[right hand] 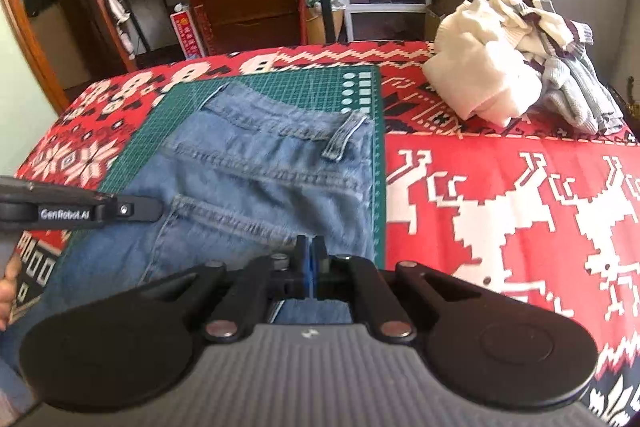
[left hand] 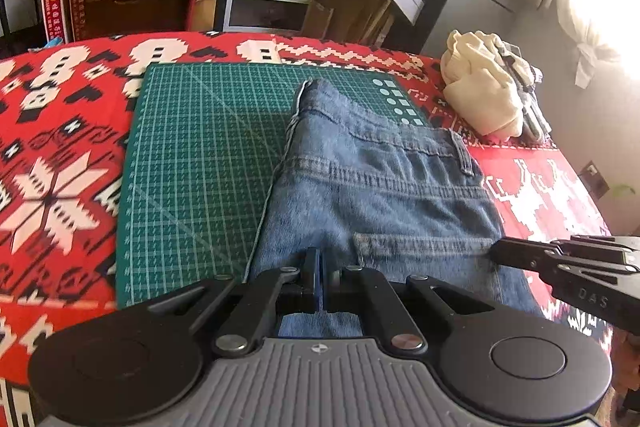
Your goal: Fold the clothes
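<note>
One pair of blue jeans (left hand: 372,187) is spread on one green cutting mat (left hand: 200,155), over a red patterned blanket (right hand: 500,195). Its near edge is pinched by both the left gripper (left hand: 321,281) and the right gripper (right hand: 310,269). One pile of pale clothes (right hand: 516,75) is seen well apart.

Bright overexposed window glare at right, strong fisheye bending, slight overall softness

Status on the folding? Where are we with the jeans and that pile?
Done: nothing looks fully folded yet. In hand: the jeans lie on the green mat, with left gripper and right gripper both shut on the near denim edge. Left: finishing the jeans, then the crumpled pile of clothes at the far right.
</note>
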### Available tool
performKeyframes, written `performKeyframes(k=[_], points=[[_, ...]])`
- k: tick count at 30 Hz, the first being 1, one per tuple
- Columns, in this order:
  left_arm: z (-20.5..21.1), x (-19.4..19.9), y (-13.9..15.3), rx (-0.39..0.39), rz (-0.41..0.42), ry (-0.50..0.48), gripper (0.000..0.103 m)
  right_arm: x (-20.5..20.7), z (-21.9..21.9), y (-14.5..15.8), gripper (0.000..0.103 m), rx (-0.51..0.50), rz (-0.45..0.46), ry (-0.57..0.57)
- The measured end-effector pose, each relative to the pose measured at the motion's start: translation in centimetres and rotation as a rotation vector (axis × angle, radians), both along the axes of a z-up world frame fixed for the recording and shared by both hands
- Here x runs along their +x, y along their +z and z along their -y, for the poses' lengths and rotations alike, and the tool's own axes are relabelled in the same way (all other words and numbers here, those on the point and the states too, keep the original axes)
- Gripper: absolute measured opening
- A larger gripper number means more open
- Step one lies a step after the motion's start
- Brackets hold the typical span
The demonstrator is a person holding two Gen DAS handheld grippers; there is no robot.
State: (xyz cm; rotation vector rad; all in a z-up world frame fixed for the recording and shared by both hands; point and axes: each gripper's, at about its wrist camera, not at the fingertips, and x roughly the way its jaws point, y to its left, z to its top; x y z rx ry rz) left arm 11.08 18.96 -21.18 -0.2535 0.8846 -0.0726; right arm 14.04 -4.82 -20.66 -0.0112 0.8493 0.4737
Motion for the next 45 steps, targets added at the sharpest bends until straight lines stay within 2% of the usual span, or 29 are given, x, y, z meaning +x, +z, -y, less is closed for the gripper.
performKeyframes(k=[4, 7, 14, 16, 17, 22, 25, 27, 29, 32, 35, 37, 41, 45], points=[[0.4, 1.3, 0.1, 0.007, 0.005, -0.007, 0.003, 1.5, -0.2, -0.5, 0.0, -0.025, 0.006, -0.011], [0.3, 2.2, 0.1, 0.006, 0.006, -0.009, 0.003, 2.1, 0.2, -1.2, 0.0, -0.004, -0.01, -0.02], [0.2, 3.1, 0.2, -0.015, -0.003, -0.022, 0.003, 2.1, 0.2, -1.0, 0.0, -0.014, -0.013, -0.024], [0.2, 2.8, 0.8, -0.025, 0.0, -0.02, 0.003, 1.9, 0.1, -0.4, 0.001, -0.007, 0.005, -0.012], [0.3, 2.7, 1.0, -0.033, 0.006, -0.022, 0.005, 1.8, 0.0, -0.1, 0.005, -0.003, 0.014, -0.005], [1.5, 2.8, 1.1, -0.068, 0.006, -0.074, 0.005, 1.8, -1.4, 0.3, 0.005, 0.035, 0.023, 0.072], [2.5, 3.2, 0.6, -0.031, 0.005, -0.095, 0.005, 1.9, -2.5, -0.3, 0.005, 0.025, 0.01, 0.102], [3.0, 3.4, 0.6, -0.014, 0.007, -0.099, 0.005, 2.2, -1.9, -0.7, 0.004, 0.022, 0.001, 0.075], [3.4, 3.6, 0.5, -0.016, 0.003, -0.116, 0.005, 2.5, -1.3, -1.1, 0.0, 0.019, -0.009, 0.047], [4.1, 3.9, 0.3, -0.022, -0.003, -0.145, 0.006, 2.7, -0.4, -1.4, 0.0, 0.05, -0.029, 0.015], [5.3, 4.0, 0.0, -0.014, 0.009, -0.177, 0.006, 2.1, -0.7, -1.3, 0.0, 0.012, 0.002, 0.022], [5.7, 4.2, 0.1, -0.011, 0.007, -0.185, 0.006, 2.3, -0.5, -0.7, 0.0, 0.022, 0.003, 0.025], [5.3, 3.8, 1.3, -0.047, 0.022, -0.183, 0.005, 2.8, -0.2, 0.6, 0.0, 0.042, 0.007, 0.03], [3.5, 3.3, 3.5, -0.001, 0.065, -0.145, 0.005, 3.2, 0.2, 1.9, 0.0, 0.062, 0.011, 0.035]])
